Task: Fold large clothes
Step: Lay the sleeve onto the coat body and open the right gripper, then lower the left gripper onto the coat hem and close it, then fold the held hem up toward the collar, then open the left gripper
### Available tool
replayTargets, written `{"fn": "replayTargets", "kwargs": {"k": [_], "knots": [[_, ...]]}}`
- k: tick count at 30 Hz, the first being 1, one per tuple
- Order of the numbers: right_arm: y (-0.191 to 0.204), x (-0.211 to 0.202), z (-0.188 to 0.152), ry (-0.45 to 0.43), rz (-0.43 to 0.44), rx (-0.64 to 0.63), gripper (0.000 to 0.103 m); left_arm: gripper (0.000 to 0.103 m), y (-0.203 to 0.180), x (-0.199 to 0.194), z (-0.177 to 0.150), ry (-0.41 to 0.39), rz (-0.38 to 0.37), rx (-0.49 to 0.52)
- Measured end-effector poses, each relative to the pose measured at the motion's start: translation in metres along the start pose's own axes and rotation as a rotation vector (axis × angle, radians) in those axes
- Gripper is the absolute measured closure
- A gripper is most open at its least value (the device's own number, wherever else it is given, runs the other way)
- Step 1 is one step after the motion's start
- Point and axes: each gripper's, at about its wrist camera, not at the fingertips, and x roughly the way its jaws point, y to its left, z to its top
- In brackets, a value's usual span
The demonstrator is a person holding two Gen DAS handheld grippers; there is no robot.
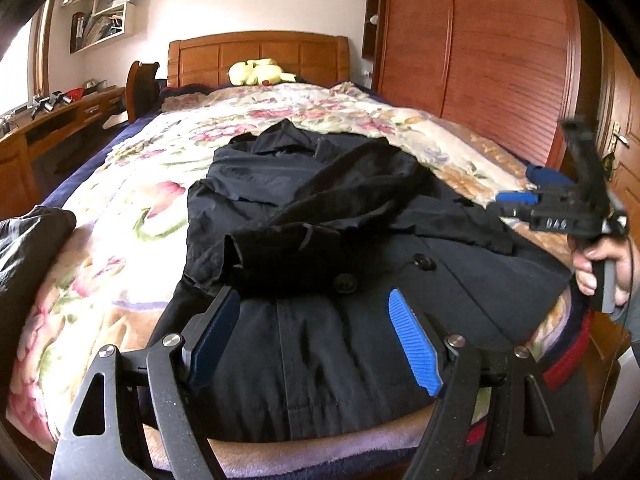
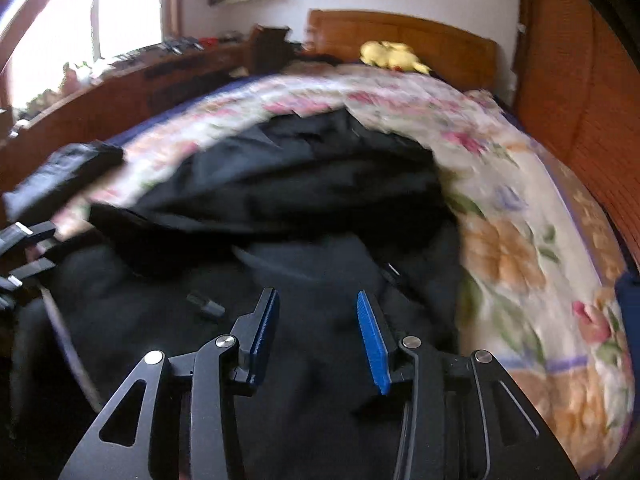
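Observation:
A large black coat (image 1: 340,340) with big buttons lies spread on the floral blanket (image 1: 132,184) of a bed. One sleeve is folded across its chest. My left gripper (image 1: 312,294) hovers low over the coat's front panel near the bed's foot, open, with nothing between its blue pads. At the right edge of the left wrist view a hand holds my right gripper (image 1: 514,200) above the coat's right side. The right wrist view is blurred. There my right gripper (image 2: 316,294) stands open over the dark cloth of the coat (image 2: 280,184), with nothing pinched.
A yellow plush toy (image 1: 258,72) rests by the wooden headboard (image 1: 256,54). A tall wooden wardrobe (image 1: 480,60) stands along the bed's right side, and a desk (image 1: 52,120) along the left. Another dark garment (image 1: 28,248) lies at the blanket's left edge.

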Motion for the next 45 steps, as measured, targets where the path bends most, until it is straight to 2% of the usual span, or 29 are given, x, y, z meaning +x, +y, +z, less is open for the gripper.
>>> {"fn": "replayTargets", "kwargs": {"k": [5,11,15,17,18,22,27,29,30,31,32,34,38,45], "knots": [[-0.01,0.036,-0.021,0.062,-0.063,-0.003,0.061,0.025,0.002,0.008,0.0,0.032,0.013,-0.005],[-0.005,0.06,-0.025,0.053,0.005,0.062,0.061,0.025,0.004,0.01,0.013,0.035,0.024,0.024],[-0.028,0.066,-0.027,0.037,0.102,0.165,0.06,0.038,0.001,0.01,0.028,0.019,0.031,0.078],[-0.034,0.067,-0.031,0.035,0.121,0.183,0.06,0.049,0.002,0.012,0.037,0.017,0.051,0.106],[-0.034,0.064,-0.034,0.035,0.118,0.18,0.06,0.051,0.003,0.014,0.04,0.024,0.063,0.117],[-0.035,0.069,-0.037,0.04,0.093,0.156,0.06,0.051,0.013,0.018,0.048,0.053,0.072,0.125],[-0.034,0.07,-0.037,0.042,0.091,0.154,0.06,0.052,0.022,0.031,0.041,0.114,0.024,0.067],[-0.034,0.071,-0.037,0.043,0.089,0.152,0.06,0.065,0.022,0.035,0.036,0.131,0.02,0.07],[-0.034,0.071,-0.037,0.043,0.088,0.151,0.06,0.069,0.021,0.036,0.034,0.137,0.019,0.073],[-0.034,0.072,-0.037,0.043,0.088,0.149,0.06,0.076,0.022,0.036,0.032,0.14,0.014,0.068],[-0.034,0.072,-0.037,0.043,0.087,0.149,0.06,0.089,0.023,0.036,0.032,0.142,0.015,0.06],[-0.034,0.072,-0.037,0.044,0.088,0.149,0.06,0.095,0.025,0.031,0.031,0.136,0.032,0.044],[-0.034,0.072,-0.037,0.045,0.086,0.148,0.06,0.099,0.024,0.017,0.026,0.122,0.024,0.052],[-0.034,0.073,-0.037,0.046,0.084,0.147,0.06,0.099,0.013,-0.003,0.017,0.124,-0.004,0.067]]}}
